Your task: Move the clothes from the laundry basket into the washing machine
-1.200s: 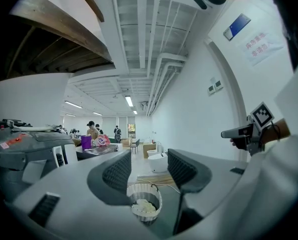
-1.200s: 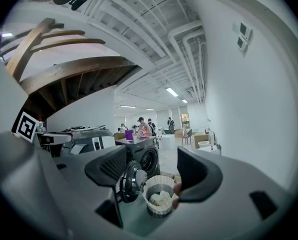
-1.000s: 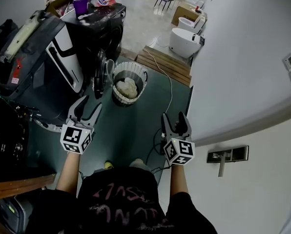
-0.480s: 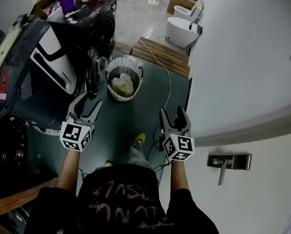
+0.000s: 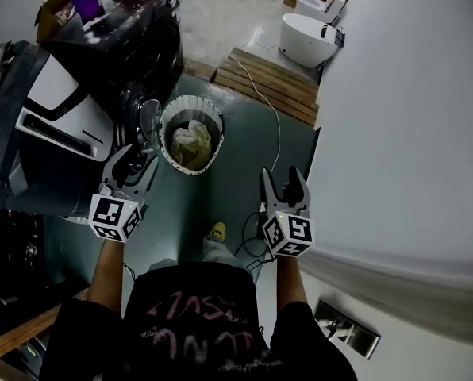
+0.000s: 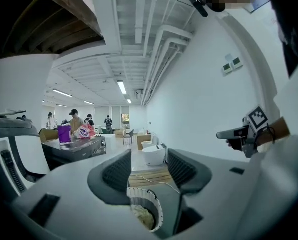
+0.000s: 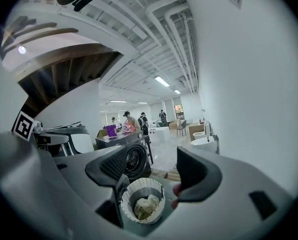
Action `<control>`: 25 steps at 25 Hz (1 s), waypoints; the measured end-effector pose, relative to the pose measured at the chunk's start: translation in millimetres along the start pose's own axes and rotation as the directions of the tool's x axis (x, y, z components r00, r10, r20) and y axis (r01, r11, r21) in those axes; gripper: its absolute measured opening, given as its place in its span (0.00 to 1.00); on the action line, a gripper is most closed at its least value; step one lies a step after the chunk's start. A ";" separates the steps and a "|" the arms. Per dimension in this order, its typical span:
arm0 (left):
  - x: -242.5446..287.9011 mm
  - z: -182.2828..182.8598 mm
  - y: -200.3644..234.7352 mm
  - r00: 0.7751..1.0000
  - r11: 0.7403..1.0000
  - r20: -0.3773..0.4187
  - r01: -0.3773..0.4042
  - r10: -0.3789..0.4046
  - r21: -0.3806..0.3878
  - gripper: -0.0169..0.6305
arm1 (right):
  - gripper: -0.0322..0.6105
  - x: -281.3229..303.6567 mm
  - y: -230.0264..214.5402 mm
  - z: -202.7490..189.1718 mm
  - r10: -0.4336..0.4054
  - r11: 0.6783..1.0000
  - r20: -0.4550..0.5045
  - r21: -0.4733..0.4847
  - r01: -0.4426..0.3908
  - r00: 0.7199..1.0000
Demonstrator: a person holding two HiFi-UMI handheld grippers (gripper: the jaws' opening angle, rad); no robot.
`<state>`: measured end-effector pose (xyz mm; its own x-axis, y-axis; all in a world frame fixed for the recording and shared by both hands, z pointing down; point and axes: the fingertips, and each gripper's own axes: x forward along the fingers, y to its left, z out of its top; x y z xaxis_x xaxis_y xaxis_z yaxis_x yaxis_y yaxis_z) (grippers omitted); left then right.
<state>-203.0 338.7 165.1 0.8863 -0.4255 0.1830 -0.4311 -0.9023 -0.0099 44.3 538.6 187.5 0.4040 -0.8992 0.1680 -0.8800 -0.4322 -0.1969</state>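
A white ribbed laundry basket (image 5: 167, 115) stands on the dark green floor with pale crumpled clothes (image 5: 190, 140) inside. Just left of it is the black washing machine (image 5: 137, 50), its round door (image 5: 148, 122) swung open. My left gripper (image 5: 133, 163) hovers open and empty close to that door and the basket's near-left rim. My right gripper (image 5: 283, 182) is open and empty too, to the right of the basket and further from it. Between the left gripper's (image 6: 149, 171) jaws I see the basket (image 6: 156, 215); the right gripper (image 7: 151, 170) frames the basket (image 7: 161, 188) and machine (image 7: 135, 160).
A white wall runs along the right. Wooden slats (image 5: 274, 86) and a white toilet (image 5: 310, 35) lie beyond the basket, and a cable (image 5: 277, 129) trails across the floor. A black-and-white appliance (image 5: 58, 125) stands left. A purple cup (image 5: 86, 0) sits on the machine. People stand far back (image 7: 129, 121).
Both grippers have moved forward with the person toward the basket and machine. The basket now looks nearer and larger, and the left gripper has come up beside the open door.
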 end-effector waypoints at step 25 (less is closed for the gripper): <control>182.1 -12.5 123.6 0.995 0.999 -0.084 -0.048 0.046 -0.023 0.38 | 0.54 257.6 4.0 4.5 0.158 0.986 -0.136 -0.026 -0.163 0.978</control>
<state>-97.1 150.5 209.5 0.8479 -0.4594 0.2647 -0.4772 -0.8788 0.0036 145.9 304.9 225.6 0.2225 -0.9384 0.2644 -0.9402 -0.2782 -0.1963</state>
